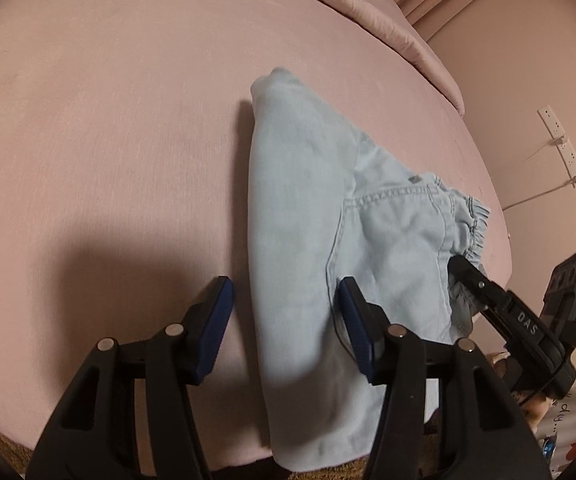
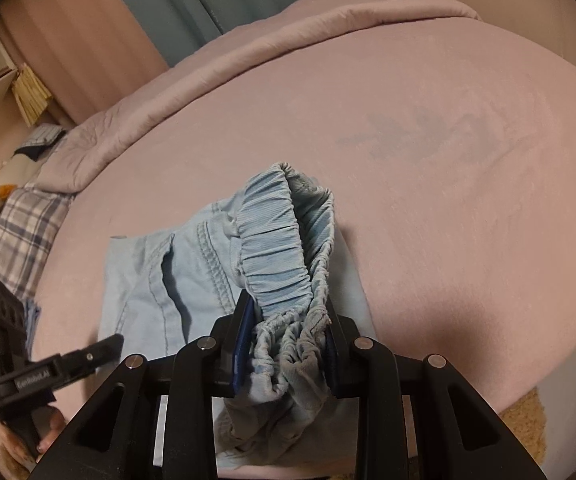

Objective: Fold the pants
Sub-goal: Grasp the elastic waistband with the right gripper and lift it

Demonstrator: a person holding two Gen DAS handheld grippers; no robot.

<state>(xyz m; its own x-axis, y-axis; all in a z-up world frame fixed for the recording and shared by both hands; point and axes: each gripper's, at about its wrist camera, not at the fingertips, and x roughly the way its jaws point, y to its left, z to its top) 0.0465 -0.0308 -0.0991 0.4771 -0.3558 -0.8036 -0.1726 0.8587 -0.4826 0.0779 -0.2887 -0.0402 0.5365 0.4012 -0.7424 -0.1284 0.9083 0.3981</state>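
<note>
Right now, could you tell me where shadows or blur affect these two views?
Left wrist view: a dark shadow on the bed beside the left gripper; pants soft near the bottom edge. Right wrist view: shadow right of the right gripper; waistband sharp; strong fisheye curvature in both.

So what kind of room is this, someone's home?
Most likely a bedroom at home. The pants lie on a pink bed with a quilt pushed back, a plaid pillow sits at its side, and curtains hang behind.
</note>
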